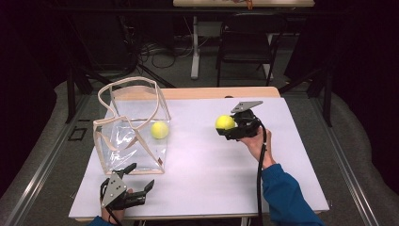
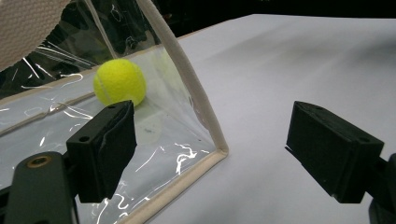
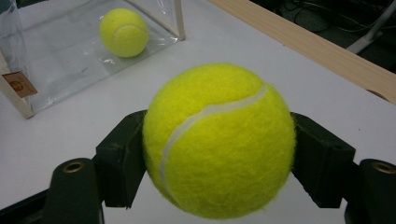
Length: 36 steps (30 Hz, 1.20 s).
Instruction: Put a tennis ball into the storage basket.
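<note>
The table [image 1: 202, 160] is seen from above and in front in the high view. Close, low looks along the jaws are given by both gripper views, and the clear bag [image 2: 154, 116] [image 3: 56, 56] is shared by all three.

White-topped table [image 1: 202, 179] with a wooden far edge; beyond it, a dark folding chair [image 1: 247, 40], a white table leg [image 1: 195, 47] and cables [image 1: 157, 52] on the grey floor.

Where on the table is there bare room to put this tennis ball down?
Free: the white table between the clear bag and the right gripper holding the tennis ball, plus the front middle. Crowded: the left side, around the bag and the left gripper.
</note>
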Available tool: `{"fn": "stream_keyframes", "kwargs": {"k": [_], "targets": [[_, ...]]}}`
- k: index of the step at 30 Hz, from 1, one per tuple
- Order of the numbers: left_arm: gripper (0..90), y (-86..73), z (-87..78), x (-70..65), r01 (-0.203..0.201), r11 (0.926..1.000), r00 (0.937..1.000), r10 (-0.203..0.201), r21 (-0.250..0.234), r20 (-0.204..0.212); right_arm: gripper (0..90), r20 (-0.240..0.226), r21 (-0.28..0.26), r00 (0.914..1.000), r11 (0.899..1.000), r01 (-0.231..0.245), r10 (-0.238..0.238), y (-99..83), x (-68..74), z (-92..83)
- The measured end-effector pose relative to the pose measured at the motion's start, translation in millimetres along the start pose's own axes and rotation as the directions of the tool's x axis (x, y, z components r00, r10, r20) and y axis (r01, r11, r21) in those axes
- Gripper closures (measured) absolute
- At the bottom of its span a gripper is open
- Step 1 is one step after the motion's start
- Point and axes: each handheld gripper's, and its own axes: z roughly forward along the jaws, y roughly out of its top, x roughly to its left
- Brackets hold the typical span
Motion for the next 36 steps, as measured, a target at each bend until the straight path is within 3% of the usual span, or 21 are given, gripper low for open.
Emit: {"fn": "stream_keyframes", "kwargs": {"k": [36], "targets": [[15.7,0.0,0.0,-0.1,0.004,1.0000,1.0000,-0.004,-0.004,-0.002,26.2,-0.037,-0.039,0.9987,0.999,0.035,-0.036,26.4,14.3,0.7]]}}
